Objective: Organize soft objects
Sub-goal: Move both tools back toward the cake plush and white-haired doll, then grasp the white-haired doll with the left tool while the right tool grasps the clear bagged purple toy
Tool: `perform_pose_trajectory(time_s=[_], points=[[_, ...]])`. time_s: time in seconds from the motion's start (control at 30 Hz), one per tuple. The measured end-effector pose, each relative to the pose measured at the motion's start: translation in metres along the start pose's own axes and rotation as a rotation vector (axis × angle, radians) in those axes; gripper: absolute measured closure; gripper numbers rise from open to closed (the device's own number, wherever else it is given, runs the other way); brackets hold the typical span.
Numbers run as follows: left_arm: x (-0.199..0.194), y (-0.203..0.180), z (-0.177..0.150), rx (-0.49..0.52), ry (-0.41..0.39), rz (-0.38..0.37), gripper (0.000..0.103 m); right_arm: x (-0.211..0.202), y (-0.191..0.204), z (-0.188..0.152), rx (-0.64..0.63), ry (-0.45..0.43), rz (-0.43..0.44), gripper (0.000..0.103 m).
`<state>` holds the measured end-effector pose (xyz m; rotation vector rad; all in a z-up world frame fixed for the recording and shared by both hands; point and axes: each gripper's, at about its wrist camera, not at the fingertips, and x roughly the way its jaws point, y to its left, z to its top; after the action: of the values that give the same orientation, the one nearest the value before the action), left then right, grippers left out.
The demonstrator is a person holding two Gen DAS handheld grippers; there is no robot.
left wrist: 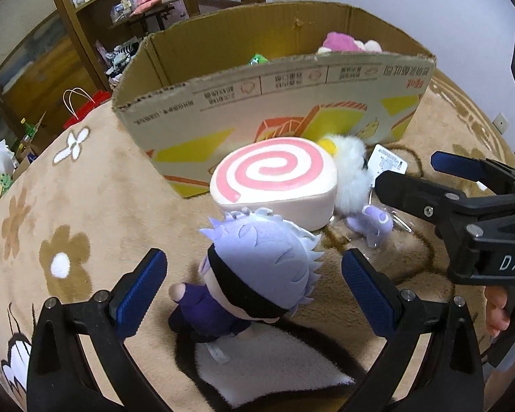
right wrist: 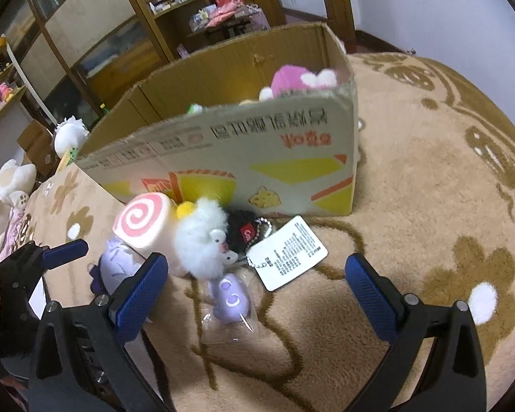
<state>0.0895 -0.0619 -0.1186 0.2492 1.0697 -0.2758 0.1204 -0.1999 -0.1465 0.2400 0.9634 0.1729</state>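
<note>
A lavender-haired plush doll (left wrist: 257,267) with a black blindfold lies on the beige flower blanket (left wrist: 86,206), between the open jaws of my left gripper (left wrist: 254,274). Behind it sit a pink swirl roll cushion (left wrist: 274,178), a white fluffy plush (left wrist: 350,175) and a small purple toy (left wrist: 377,223). In the right wrist view my right gripper (right wrist: 257,281) is open above the bagged purple toy (right wrist: 230,298), near the white plush (right wrist: 202,240), a black plush (right wrist: 243,226) with a tag (right wrist: 288,250), and the roll cushion (right wrist: 144,223). A cardboard box (left wrist: 274,86) holds pink plush (left wrist: 340,43).
The box (right wrist: 223,158) stands on the blanket (right wrist: 429,206) right behind the toys. My right gripper shows at the right of the left wrist view (left wrist: 408,175). Wooden shelves (left wrist: 86,17) with clutter stand behind, and more plush (right wrist: 13,178) lies left of the blanket.
</note>
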Motion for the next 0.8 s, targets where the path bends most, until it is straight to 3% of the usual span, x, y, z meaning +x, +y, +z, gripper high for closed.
perform_pose_trajectory(time_s=[0.6, 0.67, 0.8], points=[[0.020, -0.001, 0.001, 0.009, 0.077, 0.057, 0.003, 0.027, 0.003, -0.011, -0.032, 0.095, -0.030, 0.000], [0.023, 0.002, 0.001, 0.000, 0.092, 0.051, 0.011, 0.028, 0.005, -0.011, -0.034, 0.102, -0.025, 0.000], [0.027, 0.006, 0.000, -0.016, 0.114, 0.026, 0.015, 0.032, 0.009, -0.012, -0.041, 0.115, -0.025, 0.011]])
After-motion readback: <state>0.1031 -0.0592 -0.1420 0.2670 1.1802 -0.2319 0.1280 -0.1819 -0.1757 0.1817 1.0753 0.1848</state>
